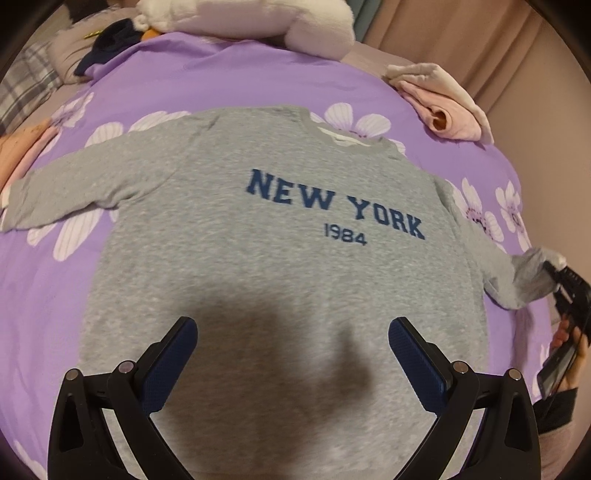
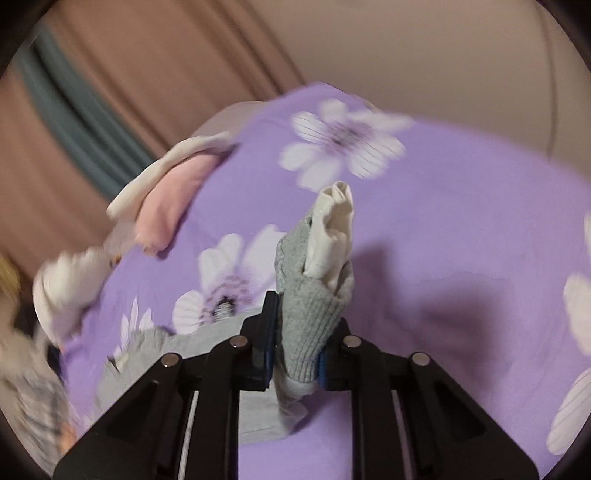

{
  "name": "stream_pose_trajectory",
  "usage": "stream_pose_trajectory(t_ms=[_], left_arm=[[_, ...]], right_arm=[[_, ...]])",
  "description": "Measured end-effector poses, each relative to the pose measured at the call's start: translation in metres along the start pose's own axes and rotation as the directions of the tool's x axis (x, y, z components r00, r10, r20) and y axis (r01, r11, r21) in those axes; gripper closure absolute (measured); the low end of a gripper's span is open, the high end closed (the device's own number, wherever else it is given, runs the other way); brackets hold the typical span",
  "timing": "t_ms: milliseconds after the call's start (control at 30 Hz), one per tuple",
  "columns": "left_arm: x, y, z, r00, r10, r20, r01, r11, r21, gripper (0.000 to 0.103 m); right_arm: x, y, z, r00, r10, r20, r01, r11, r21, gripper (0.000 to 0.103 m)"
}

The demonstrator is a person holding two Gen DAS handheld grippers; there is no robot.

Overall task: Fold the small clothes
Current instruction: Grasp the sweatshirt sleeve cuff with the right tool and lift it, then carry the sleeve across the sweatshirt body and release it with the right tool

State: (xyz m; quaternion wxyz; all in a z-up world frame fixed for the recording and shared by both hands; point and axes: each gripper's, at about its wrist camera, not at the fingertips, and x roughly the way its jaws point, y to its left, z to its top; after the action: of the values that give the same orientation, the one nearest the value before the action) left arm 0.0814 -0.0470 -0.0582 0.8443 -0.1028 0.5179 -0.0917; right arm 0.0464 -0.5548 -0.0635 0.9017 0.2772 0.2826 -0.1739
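One grey sweatshirt (image 1: 280, 266) lies face up and spread flat on a purple bedspread (image 1: 229, 81), and its chest carries blue block lettering that reads "NEW YORK" with "1984" in smaller figures below. The fabric is a soft heathered knit with a ribbed neckline, where a pale tag shows whose writing is too small to read. It has two long sleeves: one stretches out flat to the left of the left wrist view, and the other runs out to the right, its cuff lifted off the bed. The right gripper (image 2: 297, 360) is clamped on that sleeve cuff (image 2: 310, 325), its blue pads pressed against the ribbed grey knit on both sides, and a cream inner layer (image 2: 332, 229) pokes out of the cuff's end in loose folds. The left gripper (image 1: 293, 363) hovers above the lower half of the sweatshirt with its two black fingers spread wide and nothing between the textured blue pads (image 1: 170, 365); its shadow falls dark across the grey cloth. The bedspread is smooth cloth printed with large white flowers with striped petals and purple centres. Near the bed's far right edge sits one small pile of pink and cream clothes (image 1: 439, 107), soft and rumpled. A white plush toy (image 1: 240, 18) lies at the far end of the bed, and beige curtains (image 1: 480, 44) hang in vertical folds behind.
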Motion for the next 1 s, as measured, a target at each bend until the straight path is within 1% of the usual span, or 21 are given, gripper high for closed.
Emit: stream_pose_trajectory(t_ms=[67,133,267,400,700,1000], left_arm=[[-0.004,0.009,-0.002,1.0,-0.006,0.001,0.006,1.0,-0.015,0.001],[-0.007,0.017,-0.004,1.0,-0.01,0.002,0.01,1.0,-0.027,0.001],[-0.014,0.032,-0.008,1.0,-0.016,0.006,0.016,0.998,-0.053,0.001],[-0.02,0.045,-0.013,1.0,-0.02,0.012,0.021,0.998,-0.059,0.001],[-0.023,0.073,-0.02,1.0,-0.027,0.008,0.027,0.995,-0.094,0.001],[-0.022,0.085,-0.021,0.999,-0.037,0.004,0.037,0.993,-0.109,0.001]], right_arm=[[-0.007,0.031,-0.001,1.0,-0.01,0.017,0.012,0.994,-0.106,0.085],[-0.011,0.057,-0.004,1.0,-0.005,0.024,0.009,0.983,-0.182,0.085],[-0.016,0.098,-0.015,1.0,0.012,0.02,-0.006,0.959,-0.284,0.086],[-0.017,0.143,-0.034,0.999,0.041,0.014,-0.032,0.918,-0.395,0.086],[-0.019,0.215,-0.074,0.998,0.069,0.0,-0.059,0.845,-0.532,0.087],[-0.017,0.251,-0.098,0.995,0.094,-0.023,-0.09,0.796,-0.599,0.087]])
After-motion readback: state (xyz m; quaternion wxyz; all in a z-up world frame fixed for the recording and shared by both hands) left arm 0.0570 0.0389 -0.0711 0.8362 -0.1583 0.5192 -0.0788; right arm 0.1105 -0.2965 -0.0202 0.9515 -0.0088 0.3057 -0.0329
